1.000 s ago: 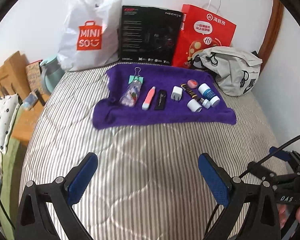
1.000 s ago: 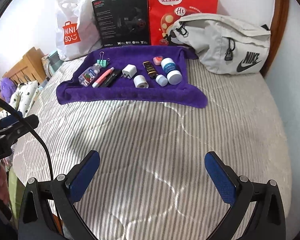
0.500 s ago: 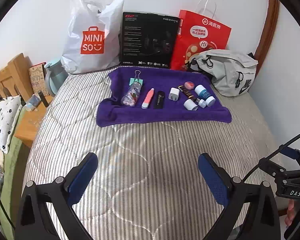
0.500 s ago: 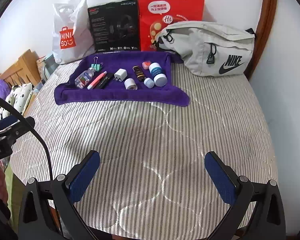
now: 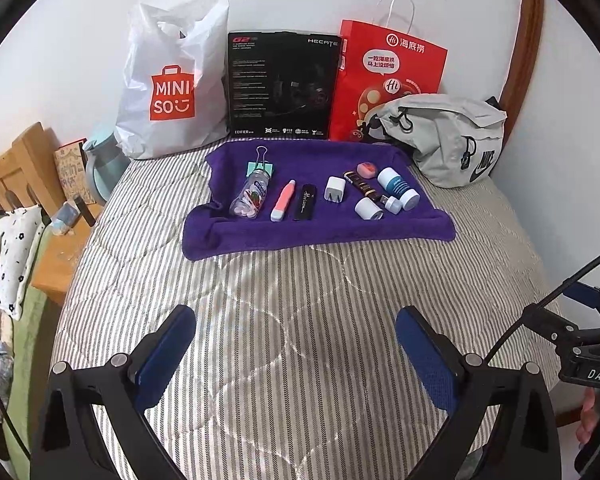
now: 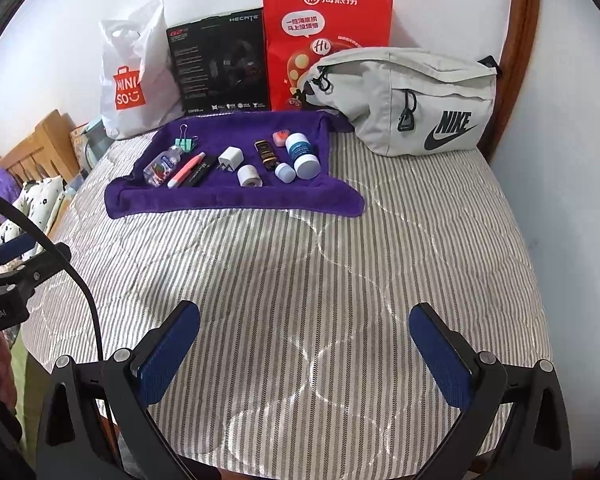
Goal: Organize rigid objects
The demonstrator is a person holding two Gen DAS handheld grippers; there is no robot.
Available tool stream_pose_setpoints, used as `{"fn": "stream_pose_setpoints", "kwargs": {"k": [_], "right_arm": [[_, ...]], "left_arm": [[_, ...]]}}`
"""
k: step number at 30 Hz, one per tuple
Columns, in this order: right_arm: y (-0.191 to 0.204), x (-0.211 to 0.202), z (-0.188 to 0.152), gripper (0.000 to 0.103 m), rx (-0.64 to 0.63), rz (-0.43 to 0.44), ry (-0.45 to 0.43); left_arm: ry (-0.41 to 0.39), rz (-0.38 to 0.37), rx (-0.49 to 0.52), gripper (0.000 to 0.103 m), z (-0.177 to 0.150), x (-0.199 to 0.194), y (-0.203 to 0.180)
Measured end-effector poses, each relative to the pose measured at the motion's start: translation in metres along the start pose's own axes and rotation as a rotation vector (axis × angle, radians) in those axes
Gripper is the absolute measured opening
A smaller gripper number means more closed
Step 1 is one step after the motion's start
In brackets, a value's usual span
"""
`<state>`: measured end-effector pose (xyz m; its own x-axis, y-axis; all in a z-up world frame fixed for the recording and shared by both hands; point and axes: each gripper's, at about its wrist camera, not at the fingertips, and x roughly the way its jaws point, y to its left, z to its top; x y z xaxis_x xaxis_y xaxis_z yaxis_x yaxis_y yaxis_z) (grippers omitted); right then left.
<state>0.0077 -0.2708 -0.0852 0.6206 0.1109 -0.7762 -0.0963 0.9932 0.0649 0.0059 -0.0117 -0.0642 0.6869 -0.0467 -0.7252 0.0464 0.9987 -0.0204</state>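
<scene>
A purple towel (image 5: 320, 236) (image 6: 228, 202) lies on the far half of a striped bed and carries several small items: a green binder clip (image 5: 260, 166), a clear pill bottle (image 5: 250, 198), a pink tube (image 5: 283, 201), a black case (image 5: 305, 202), a white charger (image 5: 335, 189) (image 6: 231, 159), a white tape roll (image 5: 368, 208), a blue-and-white jar (image 5: 398, 188) (image 6: 302, 155) and a pink eraser (image 5: 366, 169). My left gripper (image 5: 296, 340) and my right gripper (image 6: 304, 340) both stand open over the near bedding, well short of the towel, holding nothing.
A white Miniso bag (image 5: 172, 88), a black box (image 5: 282, 84) and a red paper bag (image 5: 388, 76) lean on the back wall. A grey Nike waist bag (image 6: 412, 100) lies right of the towel. A wooden bedside stand (image 5: 56, 248) is left; a wall is right.
Both grippers have pulled back and lifted, so the towel and bags look smaller and farther off. Nothing on the towel has moved. Both stay open.
</scene>
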Motion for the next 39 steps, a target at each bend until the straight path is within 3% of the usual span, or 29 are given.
{"fn": "stream_pose_setpoints", "kwargs": {"k": [39], "right_arm": [[0.0041, -0.0039, 0.0023, 0.103, -0.012, -0.009, -0.017]], "left_arm": [[0.015, -0.01, 0.002, 0.101, -0.0003, 0.0064, 0.0004]]}}
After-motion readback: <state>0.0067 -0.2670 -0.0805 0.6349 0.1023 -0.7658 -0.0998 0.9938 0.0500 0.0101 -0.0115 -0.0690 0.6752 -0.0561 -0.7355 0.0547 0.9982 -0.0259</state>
